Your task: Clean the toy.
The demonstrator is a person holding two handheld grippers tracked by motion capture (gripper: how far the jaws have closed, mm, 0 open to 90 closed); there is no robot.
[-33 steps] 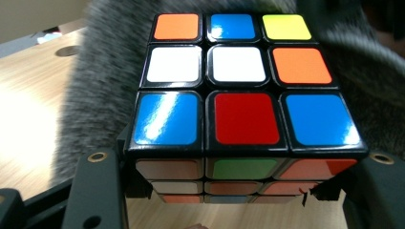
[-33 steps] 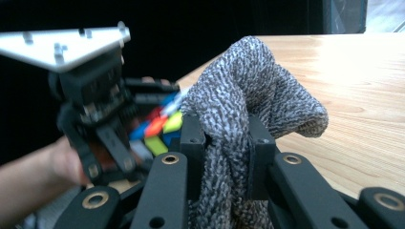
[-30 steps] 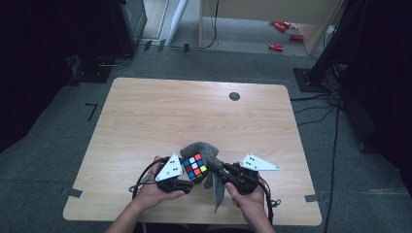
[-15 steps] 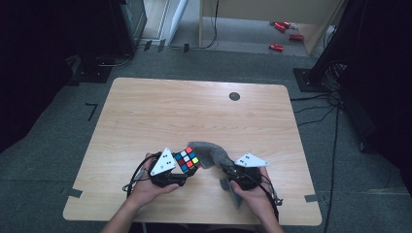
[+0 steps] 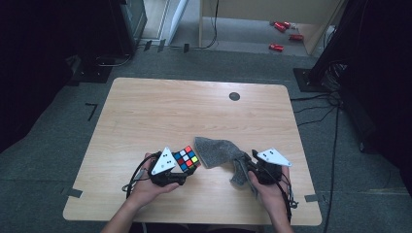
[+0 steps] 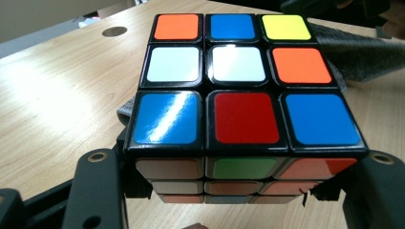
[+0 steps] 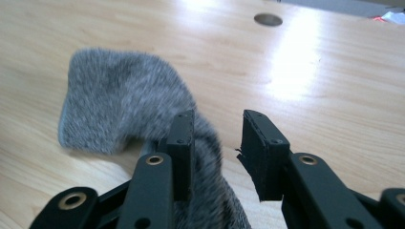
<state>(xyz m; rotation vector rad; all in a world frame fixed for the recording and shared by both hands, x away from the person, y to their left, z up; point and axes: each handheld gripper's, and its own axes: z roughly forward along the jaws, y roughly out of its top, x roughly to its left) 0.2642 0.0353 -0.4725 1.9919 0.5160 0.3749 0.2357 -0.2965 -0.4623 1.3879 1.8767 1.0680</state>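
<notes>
Wooden table (image 5: pixel 160 111) on grey carpet (image 5: pixel 58 145), dark room

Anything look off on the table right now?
The grey cloth lies crumpled, one end draped beside the right gripper, whose jaws stand apart with no cloth between them. The cube sits squarely in the left gripper.
</notes>
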